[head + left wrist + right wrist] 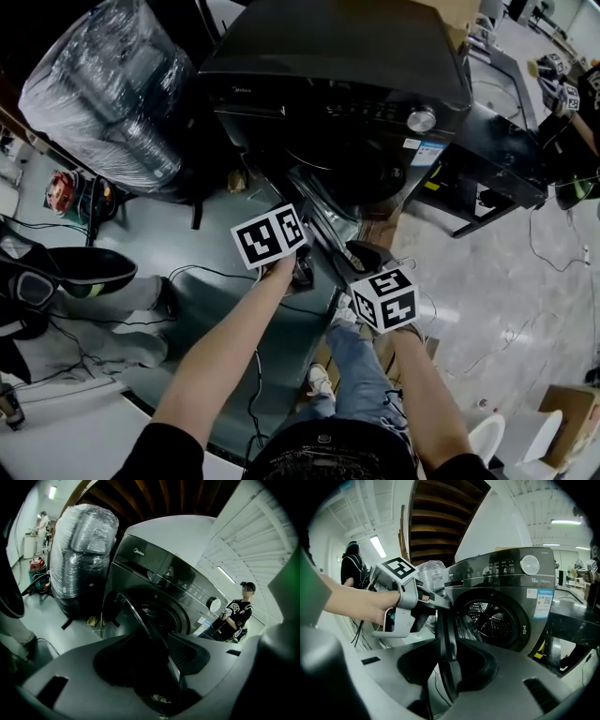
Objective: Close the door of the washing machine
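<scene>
Left gripper view: the left gripper [154, 663] has its jaws spread wide. The rim of the open door [140, 620] runs up between them toward 11 o'clock, with clear room on its left side, so the pads do not clamp it. Beyond stands the dark front-loading washing machine [178, 578], with its round opening at the centre of the frame. A plastic-wrapped bundle [84, 550] stands beside the machine at 10 o'clock, and a bystander [240, 611] in a cap stands at 3 o'clock.

Right gripper view: the right gripper [450, 667] has its jaws about half apart. They sit on either side of the same door's edge, which stands upright between them, and a dark gap shows on the left. The drum [492, 618] is open to view at 2 o'clock from the jaws, and the control knob [530, 564] is above it. The left gripper reaches the door's upper edge from 9 o'clock.

Head view: the machine fills 12 o'clock. The door swings out from it toward the person, and the two marker cubes flank it near the centre. The right cube lies at 4 o'clock from the left one.
</scene>
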### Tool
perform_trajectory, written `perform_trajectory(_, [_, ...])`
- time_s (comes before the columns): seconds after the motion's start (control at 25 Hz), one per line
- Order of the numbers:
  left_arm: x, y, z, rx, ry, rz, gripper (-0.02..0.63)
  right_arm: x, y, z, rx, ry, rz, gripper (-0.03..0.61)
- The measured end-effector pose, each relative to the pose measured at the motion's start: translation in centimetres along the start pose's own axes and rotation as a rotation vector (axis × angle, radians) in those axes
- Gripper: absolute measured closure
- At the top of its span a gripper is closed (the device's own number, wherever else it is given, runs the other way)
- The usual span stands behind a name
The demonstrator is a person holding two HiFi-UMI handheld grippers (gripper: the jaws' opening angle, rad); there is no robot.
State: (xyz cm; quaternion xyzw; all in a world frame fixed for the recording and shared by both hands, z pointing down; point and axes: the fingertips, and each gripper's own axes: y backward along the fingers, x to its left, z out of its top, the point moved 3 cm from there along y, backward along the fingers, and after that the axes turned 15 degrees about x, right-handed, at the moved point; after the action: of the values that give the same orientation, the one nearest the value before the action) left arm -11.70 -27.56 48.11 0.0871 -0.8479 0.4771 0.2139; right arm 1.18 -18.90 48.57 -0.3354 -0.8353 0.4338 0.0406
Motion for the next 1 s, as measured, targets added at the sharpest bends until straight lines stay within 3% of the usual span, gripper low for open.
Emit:
perform_trajectory(0.48, [-2.1,-1.9,1.2,0.018,0.047,-0.084,0.387,-3.2,-2.4,0.0,0.063,0.061,-0.07,0.416])
perform_trajectory(1.0, [-3.8,-3.6,2.5,0.023,0.072,-0.11,0.38,-7.2,-3.4,1.4,0.074,0.114,-0.131,0.442])
